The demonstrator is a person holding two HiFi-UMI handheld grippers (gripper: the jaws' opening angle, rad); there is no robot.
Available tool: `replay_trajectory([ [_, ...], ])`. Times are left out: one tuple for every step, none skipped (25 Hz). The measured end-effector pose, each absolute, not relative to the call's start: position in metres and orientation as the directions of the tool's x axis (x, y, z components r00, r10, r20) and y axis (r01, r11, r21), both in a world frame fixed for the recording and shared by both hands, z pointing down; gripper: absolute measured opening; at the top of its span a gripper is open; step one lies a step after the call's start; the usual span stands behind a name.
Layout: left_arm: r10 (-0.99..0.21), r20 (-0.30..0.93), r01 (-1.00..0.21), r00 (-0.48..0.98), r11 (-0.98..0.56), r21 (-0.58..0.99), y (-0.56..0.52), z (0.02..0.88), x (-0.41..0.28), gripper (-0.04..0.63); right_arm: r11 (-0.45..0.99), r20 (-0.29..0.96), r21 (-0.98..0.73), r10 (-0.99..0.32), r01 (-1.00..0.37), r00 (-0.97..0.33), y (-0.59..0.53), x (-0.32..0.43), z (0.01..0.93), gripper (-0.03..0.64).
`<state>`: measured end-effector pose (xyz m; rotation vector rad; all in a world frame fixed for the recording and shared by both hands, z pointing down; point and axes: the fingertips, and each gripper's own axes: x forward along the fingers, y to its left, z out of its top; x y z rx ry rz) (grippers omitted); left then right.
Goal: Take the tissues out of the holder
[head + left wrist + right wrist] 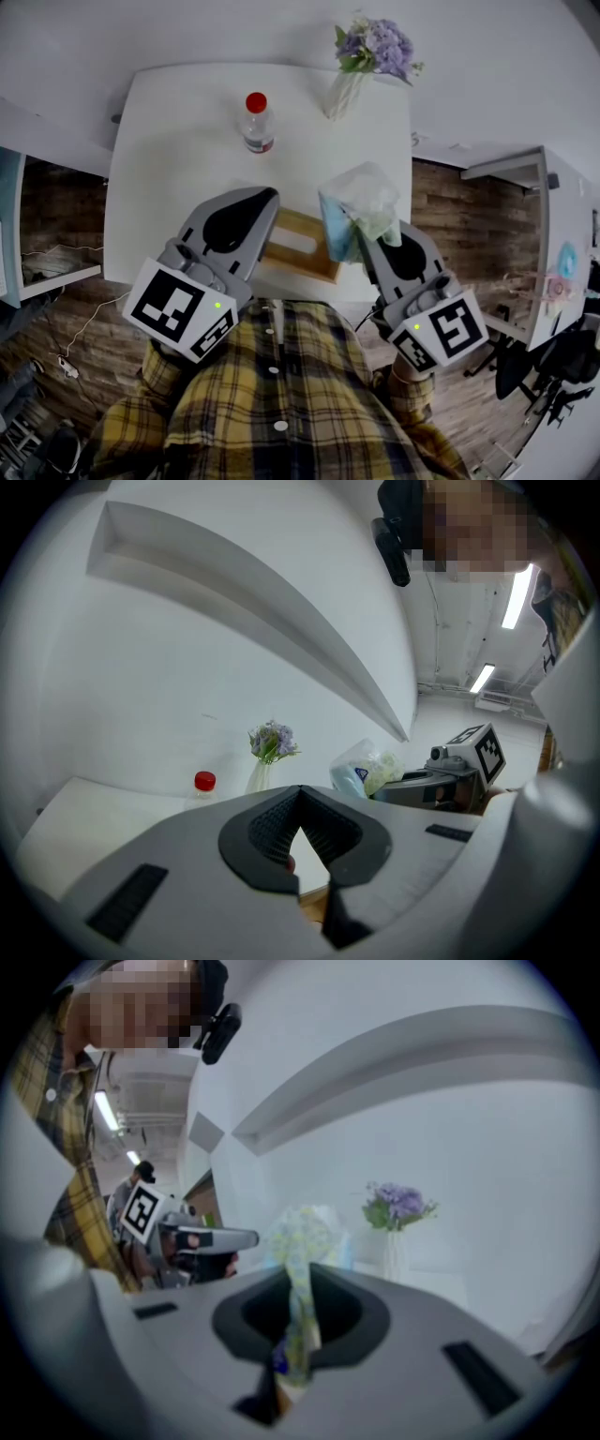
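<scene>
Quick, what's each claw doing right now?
Left claw: closed, nothing in it.
Right claw: closed on the tissue pack.

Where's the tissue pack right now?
In the head view, the tissue pack is clamped in the right gripper, raised over the near right edge of the table, right of the wooden holder.

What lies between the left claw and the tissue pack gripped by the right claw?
The wooden tissue holder sits between the left claw and the tissue pack, on the white table, as the head view shows.
</scene>
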<state>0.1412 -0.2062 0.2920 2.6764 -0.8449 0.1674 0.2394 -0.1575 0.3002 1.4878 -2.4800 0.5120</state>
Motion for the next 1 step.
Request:
replay_trajectory([
  [-0.537, 0.207, -0.576, 0.818, -0.771, 0.274, -0.2062, 0.2918, 0.1413, 0.005, 0.434, 0.347, -0.189, -0.809, -0.881, -0.473, -0.1574, 0.2386, 0.3003, 0.038],
])
